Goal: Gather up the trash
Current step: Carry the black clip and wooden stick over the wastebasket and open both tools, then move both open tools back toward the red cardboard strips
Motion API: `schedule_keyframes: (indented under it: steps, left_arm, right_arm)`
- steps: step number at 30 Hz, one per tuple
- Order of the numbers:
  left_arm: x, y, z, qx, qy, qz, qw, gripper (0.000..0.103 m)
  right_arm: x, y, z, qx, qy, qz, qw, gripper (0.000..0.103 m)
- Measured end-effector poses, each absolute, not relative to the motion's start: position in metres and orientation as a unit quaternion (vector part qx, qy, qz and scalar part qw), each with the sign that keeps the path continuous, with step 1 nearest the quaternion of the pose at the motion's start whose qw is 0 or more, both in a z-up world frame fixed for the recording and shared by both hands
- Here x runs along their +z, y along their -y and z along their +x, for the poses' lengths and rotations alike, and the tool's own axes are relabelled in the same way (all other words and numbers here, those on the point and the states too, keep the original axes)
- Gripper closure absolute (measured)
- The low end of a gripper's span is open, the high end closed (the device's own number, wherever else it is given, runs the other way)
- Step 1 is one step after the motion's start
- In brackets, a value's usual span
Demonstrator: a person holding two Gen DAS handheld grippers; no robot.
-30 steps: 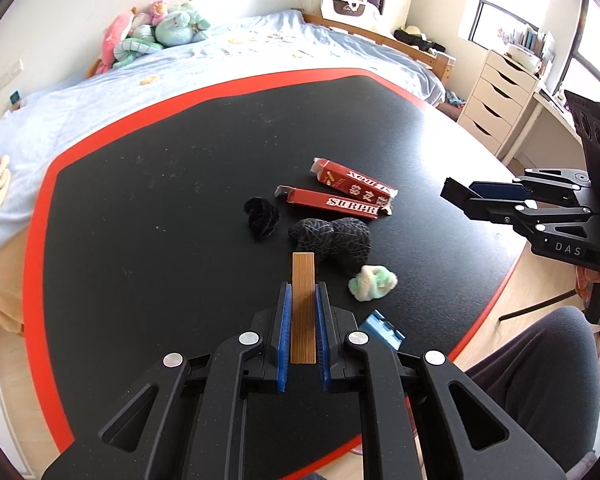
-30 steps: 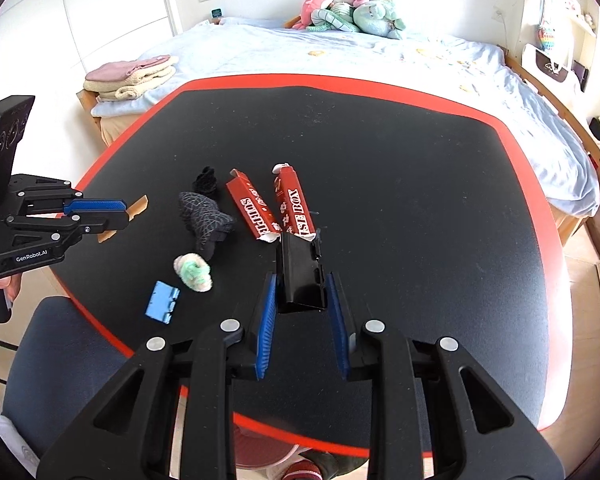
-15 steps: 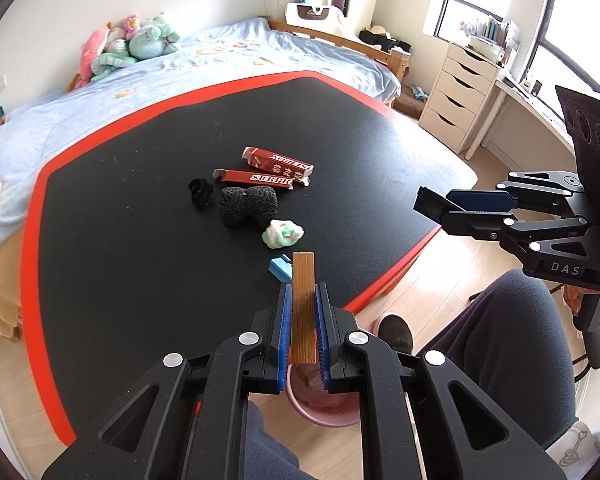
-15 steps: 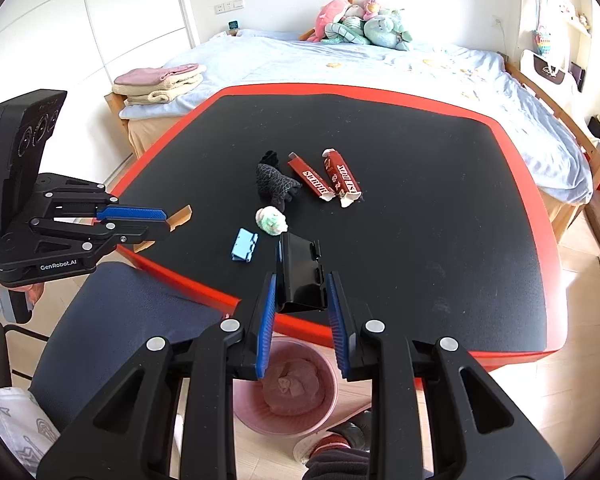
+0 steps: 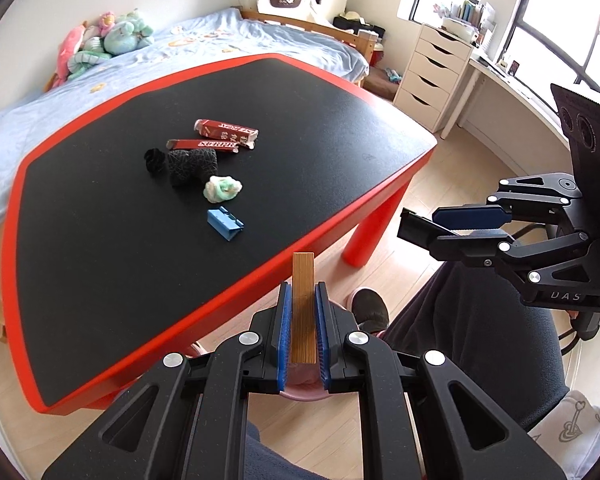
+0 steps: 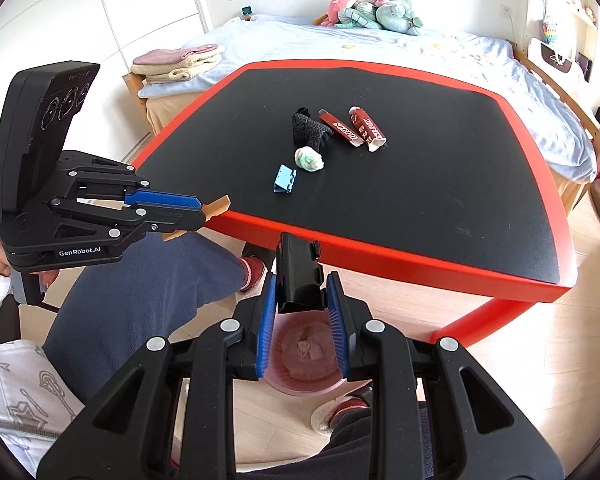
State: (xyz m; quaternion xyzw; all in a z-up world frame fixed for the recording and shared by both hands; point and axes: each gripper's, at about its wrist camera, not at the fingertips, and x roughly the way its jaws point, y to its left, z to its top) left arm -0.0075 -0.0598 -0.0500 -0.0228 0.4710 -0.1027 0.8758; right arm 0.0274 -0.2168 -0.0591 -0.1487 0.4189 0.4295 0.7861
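Observation:
My left gripper [image 5: 303, 292] is shut on a flat brown wooden strip [image 5: 303, 304], held off the table's near edge above a pink bin [image 5: 304, 386]. My right gripper [image 6: 302, 284] is shut on a black folded clip-like piece [image 6: 300, 272], held over the pink bin [image 6: 304, 354], which holds crumpled paper. On the black table [image 5: 100, 240] lie two red wrappers [image 5: 226, 133], black netted wads [image 5: 192, 164], a green-white crumpled wad [image 5: 222, 189] and a blue folded piece [image 5: 225, 224].
The table has a red rim and red leg [image 5: 366, 236]. My legs and a slippered foot [image 6: 254, 274] are beside the bin. A bed [image 6: 380, 40] with plush toys stands behind the table. A white drawer unit [image 5: 436, 76] is at the right.
Both grippers have pulled back from over the table to beyond its near edge, above the pink bin, each still holding its piece.

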Motion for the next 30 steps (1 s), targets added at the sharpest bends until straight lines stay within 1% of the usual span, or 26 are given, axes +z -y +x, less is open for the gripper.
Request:
schedule_keyframes:
  steps: [13,15,16,17,18,19,20,21,22,26,30]
  left_arm:
    - [-0.061,0.073,-0.016,-0.119,-0.486,-0.021,0.866,0.092]
    - [-0.061,0.073,-0.016,-0.122,-0.485,-0.023,0.866,0.09]
    - [-0.061,0.073,-0.016,-0.12,-0.484,-0.023,0.867,0.087]
    - [-0.061,0.073,-0.015,-0.12,-0.484,-0.024,0.867,0.079]
    - [-0.061,0.071,-0.015,-0.118,-0.483,-0.023,0.867,0.063]
    - [-0.061,0.07,-0.015,-0.114,-0.481,-0.024,0.869,0.052]
    - [-0.06,0.068,-0.015,-0.11,-0.476,-0.026,0.872,0.034]
    - [-0.059,0.066,-0.016,-0.104,-0.471,-0.028,0.875,0.019]
    - [-0.058,0.065,-0.016,-0.098,-0.467,-0.03,0.878,0.013]
    - [-0.058,0.059,-0.014,-0.084,-0.47,-0.036,0.878,0.008]
    - [-0.058,0.055,-0.015,-0.075,-0.469,-0.038,0.879,0.008]
  right_arm:
    - [-0.074,0.216,0.018,0.44,-0.438,-0.149,0.77,0.078]
    - [-0.075,0.215,0.017,0.443,-0.439,-0.149,0.767,0.077]
    - [-0.075,0.215,0.017,0.442,-0.439,-0.15,0.768,0.075]
    - [-0.076,0.216,0.018,0.439,-0.439,-0.153,0.769,0.062]
    - [-0.077,0.217,0.018,0.435,-0.438,-0.156,0.771,0.043]
    - [-0.077,0.218,0.019,0.431,-0.436,-0.156,0.774,0.036]
    - [-0.077,0.219,0.02,0.43,-0.433,-0.153,0.777,0.028]
    - [-0.077,0.22,0.021,0.427,-0.433,-0.15,0.779,0.021]
    - [-0.076,0.22,0.021,0.424,-0.432,-0.15,0.782,0.018]
    - [-0.078,0.218,0.023,0.42,-0.435,-0.152,0.782,0.01]
    - [-0.08,0.217,0.025,0.417,-0.44,-0.15,0.781,0.008]
